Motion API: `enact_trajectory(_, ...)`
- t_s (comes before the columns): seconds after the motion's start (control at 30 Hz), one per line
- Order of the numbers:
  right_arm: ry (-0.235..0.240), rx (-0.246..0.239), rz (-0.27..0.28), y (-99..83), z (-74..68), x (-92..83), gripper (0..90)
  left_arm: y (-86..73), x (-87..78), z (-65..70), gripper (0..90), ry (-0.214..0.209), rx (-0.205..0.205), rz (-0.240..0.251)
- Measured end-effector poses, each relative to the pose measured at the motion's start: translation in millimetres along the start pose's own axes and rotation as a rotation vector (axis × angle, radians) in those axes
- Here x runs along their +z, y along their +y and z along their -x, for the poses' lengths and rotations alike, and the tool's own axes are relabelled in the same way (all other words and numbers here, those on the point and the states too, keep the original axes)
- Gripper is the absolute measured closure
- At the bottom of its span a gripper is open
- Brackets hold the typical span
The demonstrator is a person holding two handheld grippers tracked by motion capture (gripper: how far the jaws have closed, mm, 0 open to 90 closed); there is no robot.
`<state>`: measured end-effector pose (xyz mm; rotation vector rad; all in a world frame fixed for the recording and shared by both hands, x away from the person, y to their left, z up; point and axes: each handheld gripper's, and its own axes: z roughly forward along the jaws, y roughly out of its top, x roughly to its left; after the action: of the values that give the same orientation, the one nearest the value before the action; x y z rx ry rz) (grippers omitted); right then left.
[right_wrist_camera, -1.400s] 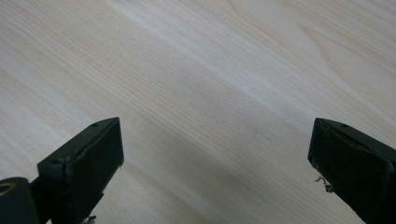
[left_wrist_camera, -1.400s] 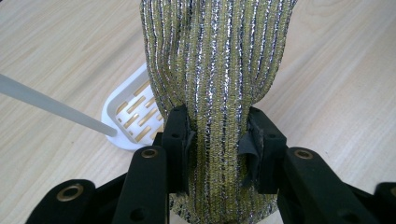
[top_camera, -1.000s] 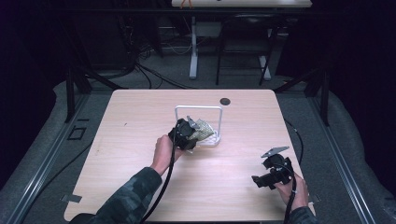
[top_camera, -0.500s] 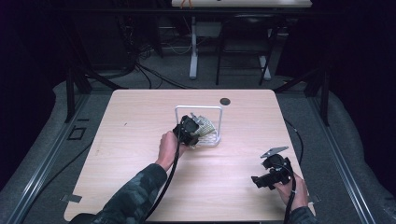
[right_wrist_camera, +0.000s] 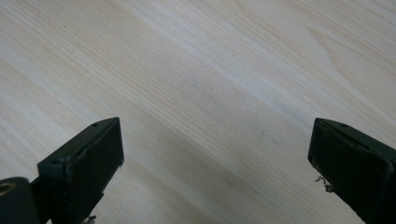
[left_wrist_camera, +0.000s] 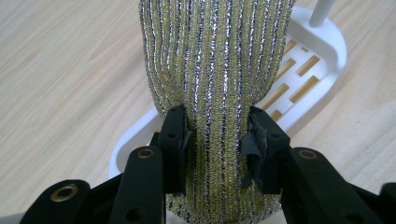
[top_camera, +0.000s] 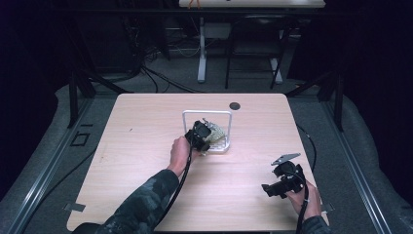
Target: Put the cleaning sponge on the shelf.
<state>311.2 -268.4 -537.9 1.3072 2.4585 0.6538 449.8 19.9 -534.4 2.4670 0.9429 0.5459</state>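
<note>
Left claw [left_wrist_camera: 217,140] is clamping a gold-and-silver striped cloth [left_wrist_camera: 215,60], one pad on each side of the bundle, fabric pinched narrow between them. Jaws have just been easing open a touch, but pads are still pressing on the cloth. The cloth is running from below the jaws straight out past the tips, bulging wider beyond the pinch point. It's sitting over the white slotted tray [left_wrist_camera: 310,70] of a small rack; whether the cloth is touching the tray, can't tell.

In the high view, left claw [top_camera: 203,139] and cloth [top_camera: 215,131] are sitting at the rack [top_camera: 207,113] near the middle of the desk [top_camera: 136,146], slightly toward the far edge. Rack's white frame is standing upright over the tray.

Right claw [right_wrist_camera: 215,172] is hanging wide open, nothing between the jaws, bare wood under it. In the high view, right claw [top_camera: 280,183] is sitting near the desk's near right corner, well apart from the rack.
</note>
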Motion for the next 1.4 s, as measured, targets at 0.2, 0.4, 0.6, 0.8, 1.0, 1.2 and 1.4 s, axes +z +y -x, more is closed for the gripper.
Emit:
enact_trajectory(0.2, -0.001, -0.003, 0.001, 0.0, 0.2, 0.1, 3.0, 1.1, 2.7, 2.0, 56.3, 0.002, 0.0, -0.003)
enact_trajectory(0.4, -0.001, -0.009, -0.007, 0.2, -0.4, -0.7, 3.0, 2.0, 3.0, 5.8, 46.5, 0.002, 0.0, -0.007)
enact_trajectory(0.6, 0.002, -0.007, -0.008, 0.1, -0.3, -0.6, 3.0, 2.6, 1.8, 7.9, 39.6, -0.005, -0.002, -0.008)
enact_trajectory(0.8, 0.001, -0.007, -0.009, 0.2, -0.6, -0.7, 3.0, 3.3, -2.3, 8.9, 33.2, -0.012, -0.001, 0.001)
enact_trajectory(1.0, -0.002, -0.01, -0.004, 0.1, -0.7, -0.7, 3.0, 4.3, -11.7, 10.3, 25.7, -0.024, 0.003, 0.023)
enact_trajectory(1.2, -0.005, -0.006, -0.004, 0.1, -0.9, -1.2, 3.0, 5.2, -25.1, 12.5, 20.3, -0.048, 0.013, 0.041)
enact_trajectory(1.4, -0.005, -0.006, -0.007, 0.2, -0.9, -1.6, 3.0, 4.1, -43.9, 13.1, 16.5, -0.065, 0.042, 0.059)
